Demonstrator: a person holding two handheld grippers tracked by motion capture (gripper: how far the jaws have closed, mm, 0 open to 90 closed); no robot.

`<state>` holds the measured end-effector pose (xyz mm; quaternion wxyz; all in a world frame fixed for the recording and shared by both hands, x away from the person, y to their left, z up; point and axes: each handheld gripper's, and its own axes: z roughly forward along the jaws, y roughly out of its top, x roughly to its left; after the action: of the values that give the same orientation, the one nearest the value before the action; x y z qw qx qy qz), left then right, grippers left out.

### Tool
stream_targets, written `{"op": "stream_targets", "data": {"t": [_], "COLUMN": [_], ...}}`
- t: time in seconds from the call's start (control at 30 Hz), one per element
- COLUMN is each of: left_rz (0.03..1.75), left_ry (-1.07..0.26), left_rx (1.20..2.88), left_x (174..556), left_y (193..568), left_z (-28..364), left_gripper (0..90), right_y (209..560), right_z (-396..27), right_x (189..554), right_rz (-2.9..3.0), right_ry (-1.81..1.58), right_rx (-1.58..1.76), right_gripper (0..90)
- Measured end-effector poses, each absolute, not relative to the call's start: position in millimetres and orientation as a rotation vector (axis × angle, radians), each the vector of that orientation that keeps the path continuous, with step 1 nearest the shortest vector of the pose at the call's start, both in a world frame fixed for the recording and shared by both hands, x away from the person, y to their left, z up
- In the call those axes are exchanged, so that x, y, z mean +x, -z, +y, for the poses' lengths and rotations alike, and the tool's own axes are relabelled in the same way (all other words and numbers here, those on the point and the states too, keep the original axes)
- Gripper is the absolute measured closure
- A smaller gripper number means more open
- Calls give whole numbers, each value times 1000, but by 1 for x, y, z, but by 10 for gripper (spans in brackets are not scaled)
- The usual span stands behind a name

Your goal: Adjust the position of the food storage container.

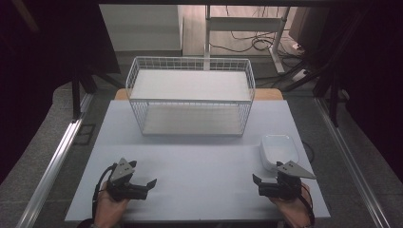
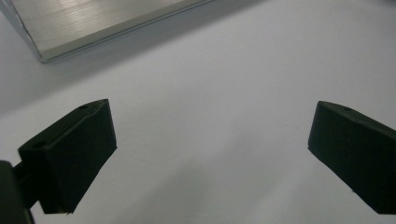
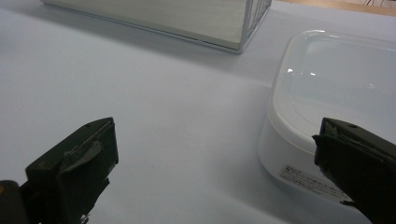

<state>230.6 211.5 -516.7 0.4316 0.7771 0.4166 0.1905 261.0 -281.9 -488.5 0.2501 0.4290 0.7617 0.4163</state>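
Observation:
A white wire basket shelf (image 1: 190,71) stands at the back middle of the white table (image 1: 199,161); its lower corner (image 2: 42,56) and its edge (image 3: 243,44) appear in the gripper views. A white lidded plastic box (image 1: 279,150) lies at the right; it sits close on the right in the right gripper view (image 3: 327,88). My left gripper (image 1: 148,186) rests near the front left, open, nothing between its jaws (image 2: 210,154). My right gripper (image 1: 266,179) sits at the front right, just in front of the box, open and empty (image 3: 215,163).
Metal rails (image 1: 57,156) run along both sides of the table. Beyond the far edge are a desk frame (image 1: 247,23) and cables on the floor (image 1: 256,42). Bare tabletop lies between the two grippers.

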Motion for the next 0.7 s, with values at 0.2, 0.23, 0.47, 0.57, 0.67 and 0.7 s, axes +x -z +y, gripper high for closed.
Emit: {"op": "stream_targets", "data": {"t": [0.2, 0.23, 0.47, 0.57, 0.67, 0.7], "left_rz": [1053, 1050, 1041, 1045, 1040, 1036], "left_ry": [-452, -457, -485, -478, -475, -475], "left_rx": [1888, 1898, 1925, 1921, 1924, 1927], "left_x": [233, 233, 233, 233, 233, 233], "left_y": [519, 520, 520, 520, 520, 519], "left_z": [217, 216, 215, 215, 214, 214], "left_gripper": [10, 9, 4, 4, 5, 5], "right_y": [488, 488, 486, 485, 485, 484], "right_z": [-283, -283, -285, -284, -282, -283], "right_x": [261, 261, 262, 261, 262, 262], "right_rz": [2077, 2076, 2089, 2091, 2111, 2115], "right_ry": [-1120, -1120, -1120, -1110, -1110, -1111], "right_rx": [1180, 1183, 1212, 1207, 1217, 1216], "right_gripper": [1, 9, 62, 69, 149, 169]}}
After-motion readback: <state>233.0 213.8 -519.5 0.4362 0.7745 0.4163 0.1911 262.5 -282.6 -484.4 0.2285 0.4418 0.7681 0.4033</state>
